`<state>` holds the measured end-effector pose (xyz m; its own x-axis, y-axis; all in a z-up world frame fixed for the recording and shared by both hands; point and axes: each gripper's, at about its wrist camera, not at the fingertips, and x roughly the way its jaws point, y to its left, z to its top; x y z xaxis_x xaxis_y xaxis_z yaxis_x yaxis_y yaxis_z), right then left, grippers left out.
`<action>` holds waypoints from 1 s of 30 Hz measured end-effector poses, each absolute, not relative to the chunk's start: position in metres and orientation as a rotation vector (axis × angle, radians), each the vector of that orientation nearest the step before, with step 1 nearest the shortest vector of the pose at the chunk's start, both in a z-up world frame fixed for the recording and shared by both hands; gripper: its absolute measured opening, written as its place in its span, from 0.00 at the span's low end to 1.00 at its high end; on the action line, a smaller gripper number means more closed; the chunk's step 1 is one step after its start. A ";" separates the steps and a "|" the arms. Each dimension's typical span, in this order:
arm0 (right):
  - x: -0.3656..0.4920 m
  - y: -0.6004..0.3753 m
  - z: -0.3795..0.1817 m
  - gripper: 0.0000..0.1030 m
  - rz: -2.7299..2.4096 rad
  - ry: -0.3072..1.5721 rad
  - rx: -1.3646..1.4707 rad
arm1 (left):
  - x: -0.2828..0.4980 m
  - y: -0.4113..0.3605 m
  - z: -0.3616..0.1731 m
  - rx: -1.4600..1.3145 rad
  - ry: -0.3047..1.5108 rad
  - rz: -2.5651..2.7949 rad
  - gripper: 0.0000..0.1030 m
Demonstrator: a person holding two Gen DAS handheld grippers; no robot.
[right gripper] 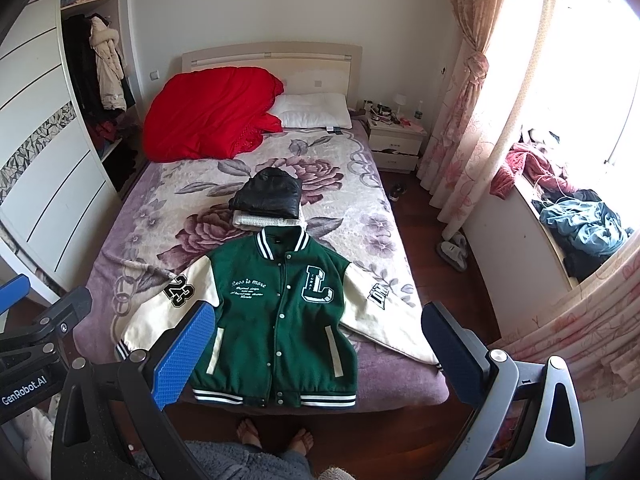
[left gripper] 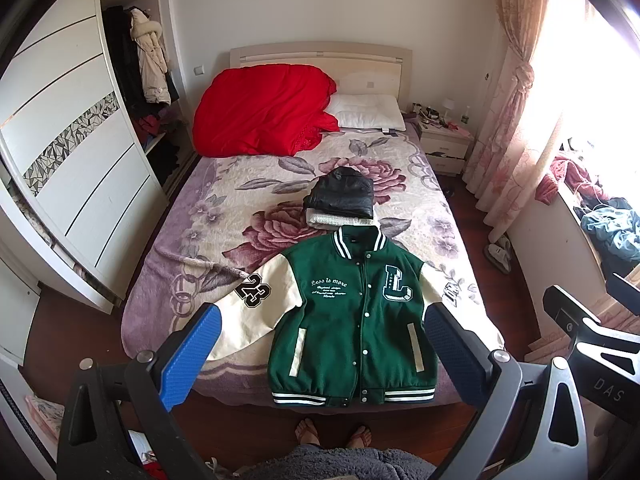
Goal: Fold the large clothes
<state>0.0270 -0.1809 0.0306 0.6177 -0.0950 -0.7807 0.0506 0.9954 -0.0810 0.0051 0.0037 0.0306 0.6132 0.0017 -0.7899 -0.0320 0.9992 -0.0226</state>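
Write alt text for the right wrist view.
A green varsity jacket with cream sleeves lies flat, buttoned and unfolded at the foot of a floral-blanketed bed. The open right tongs hover above it, holding nothing; folded clothes sit behind its collar.

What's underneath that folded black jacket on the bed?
The black jacket sits on a folded white garment; only its front edge shows, the rest is covered.

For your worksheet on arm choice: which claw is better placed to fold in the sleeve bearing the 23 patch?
Left. The 23 sleeve lies on that side, near the left claw; the right claw would cross the jacket.
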 end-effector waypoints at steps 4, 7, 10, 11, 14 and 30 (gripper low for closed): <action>0.027 -0.181 0.031 1.00 -0.087 0.901 -0.053 | 0.007 0.004 0.034 -0.037 0.907 0.017 1.00; 0.026 -0.182 0.031 1.00 -0.086 0.901 -0.054 | 0.007 0.005 0.036 -0.035 0.907 0.017 1.00; 0.026 -0.181 0.032 1.00 -0.085 0.900 -0.054 | 0.005 0.003 0.035 -0.038 0.903 0.018 1.00; 0.025 -0.183 0.030 1.00 -0.085 0.898 -0.052 | 0.003 0.003 0.034 -0.037 0.902 0.017 1.00; 0.028 -0.181 0.032 1.00 -0.084 0.897 -0.052 | 0.004 0.003 0.035 -0.042 0.899 0.016 1.00; 0.093 -0.301 -0.106 0.96 -0.382 1.027 0.384 | 0.105 0.001 -0.127 0.078 0.936 0.062 1.00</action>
